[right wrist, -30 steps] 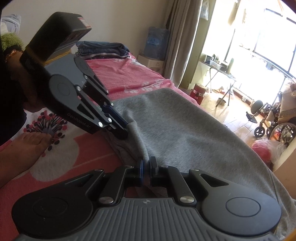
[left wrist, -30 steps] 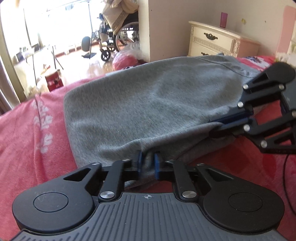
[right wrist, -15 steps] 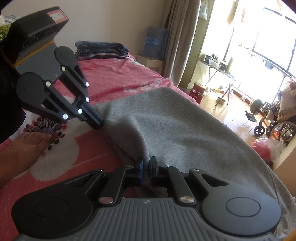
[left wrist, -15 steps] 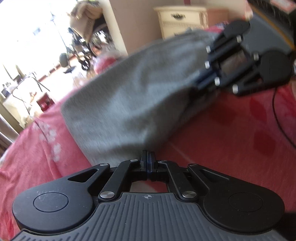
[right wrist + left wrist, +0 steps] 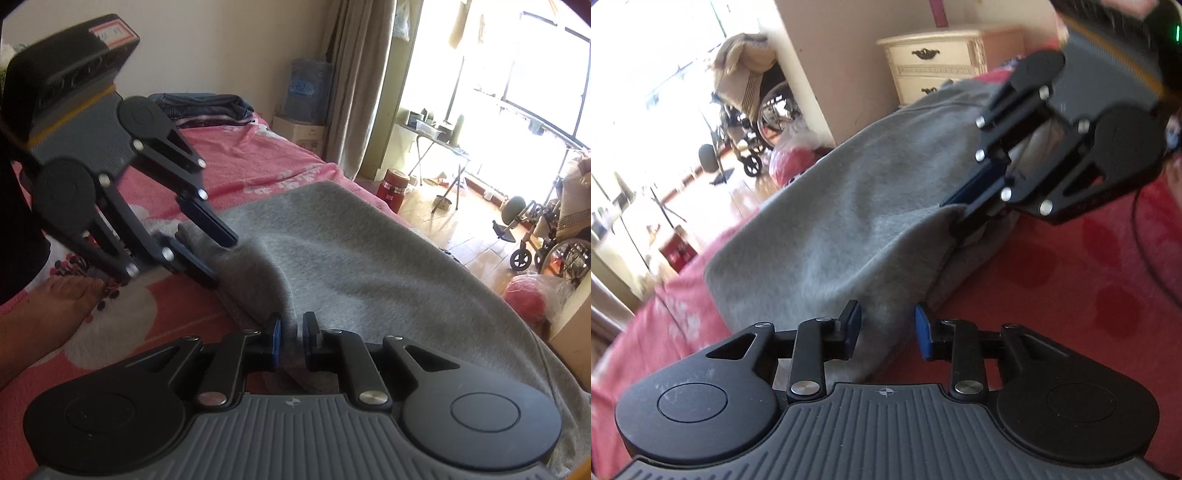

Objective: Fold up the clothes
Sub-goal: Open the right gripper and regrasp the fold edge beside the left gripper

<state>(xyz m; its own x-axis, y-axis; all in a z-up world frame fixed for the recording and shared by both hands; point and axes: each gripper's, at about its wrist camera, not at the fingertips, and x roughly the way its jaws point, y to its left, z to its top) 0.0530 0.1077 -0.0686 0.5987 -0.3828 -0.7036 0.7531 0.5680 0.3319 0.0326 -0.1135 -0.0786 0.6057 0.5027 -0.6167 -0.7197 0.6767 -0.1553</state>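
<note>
Left wrist view: my left gripper (image 5: 886, 326) stands released, fingers apart astride the soft grey knit garment (image 5: 849, 206) spread on the pink floral bedspread (image 5: 243, 166); my right gripper (image 5: 292, 334), also parted, straddles its near edge.

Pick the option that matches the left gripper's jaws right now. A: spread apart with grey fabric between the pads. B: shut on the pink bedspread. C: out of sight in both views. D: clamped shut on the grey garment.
A: in the left wrist view the left gripper has its blue pads wide apart, with the edge of the grey garment lying in the gap, not pinched.
</note>
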